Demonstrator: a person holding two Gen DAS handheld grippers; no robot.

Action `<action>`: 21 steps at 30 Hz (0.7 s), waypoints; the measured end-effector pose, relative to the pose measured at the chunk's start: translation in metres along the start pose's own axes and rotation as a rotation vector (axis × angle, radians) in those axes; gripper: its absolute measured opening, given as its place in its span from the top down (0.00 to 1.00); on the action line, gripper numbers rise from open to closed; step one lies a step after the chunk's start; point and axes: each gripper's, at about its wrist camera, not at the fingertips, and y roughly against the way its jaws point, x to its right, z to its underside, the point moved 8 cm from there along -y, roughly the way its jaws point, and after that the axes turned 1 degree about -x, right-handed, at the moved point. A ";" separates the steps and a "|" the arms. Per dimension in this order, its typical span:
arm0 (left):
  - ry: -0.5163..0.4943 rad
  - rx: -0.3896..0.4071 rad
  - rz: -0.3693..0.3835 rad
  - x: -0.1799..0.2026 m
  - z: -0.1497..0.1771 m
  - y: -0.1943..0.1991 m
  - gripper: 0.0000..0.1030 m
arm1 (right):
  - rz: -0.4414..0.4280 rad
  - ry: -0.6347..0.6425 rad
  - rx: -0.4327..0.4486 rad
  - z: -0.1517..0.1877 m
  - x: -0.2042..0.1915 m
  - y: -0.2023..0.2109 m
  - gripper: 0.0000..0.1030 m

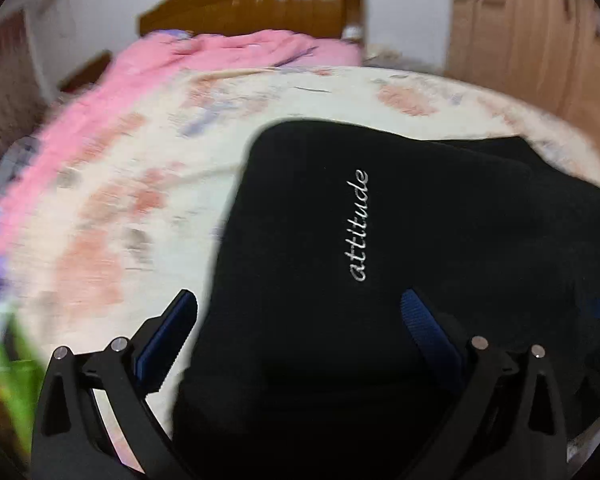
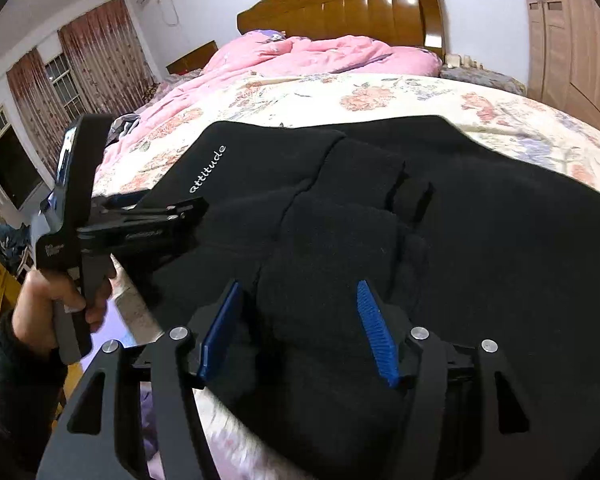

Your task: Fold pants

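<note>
Right black two-finger gripper with blue ribbed pads (image 2: 298, 330): jaws spread wide, gripping nothing, poised over near edge of black fleece pants (image 2: 380, 220). Left black two-finger gripper (image 1: 300, 320): likewise wide apart, empty, above same pants beside white "attitude" lettering (image 1: 359, 226). Pants bunched, partly folded, on cream floral bedsheet (image 2: 380, 92). Beyond: crumpled pink quilt (image 2: 300, 56); glossy brown wooden headboard (image 2: 340, 4). Containers: none discernible.

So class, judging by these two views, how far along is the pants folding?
Done: the black pants lie on the floral bedsheet, layers already overlapping. In hand: nothing; left gripper and right gripper are open over the cloth. Left: tidying the bundle near the bed's edge.
</note>
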 end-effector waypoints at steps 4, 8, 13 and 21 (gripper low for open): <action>-0.070 0.182 0.061 0.040 -0.012 0.065 0.02 | 0.058 -0.148 0.187 0.017 0.049 0.080 0.30; -0.162 0.211 0.191 0.093 -0.014 0.081 0.02 | 0.149 -0.398 0.257 0.064 0.121 0.135 0.25; -0.256 0.142 0.226 0.150 0.002 0.052 0.02 | 0.222 -0.646 0.246 0.128 0.190 0.165 0.26; -0.203 0.067 0.308 0.153 0.019 0.023 0.01 | 0.170 -0.708 0.185 0.126 0.217 0.144 0.25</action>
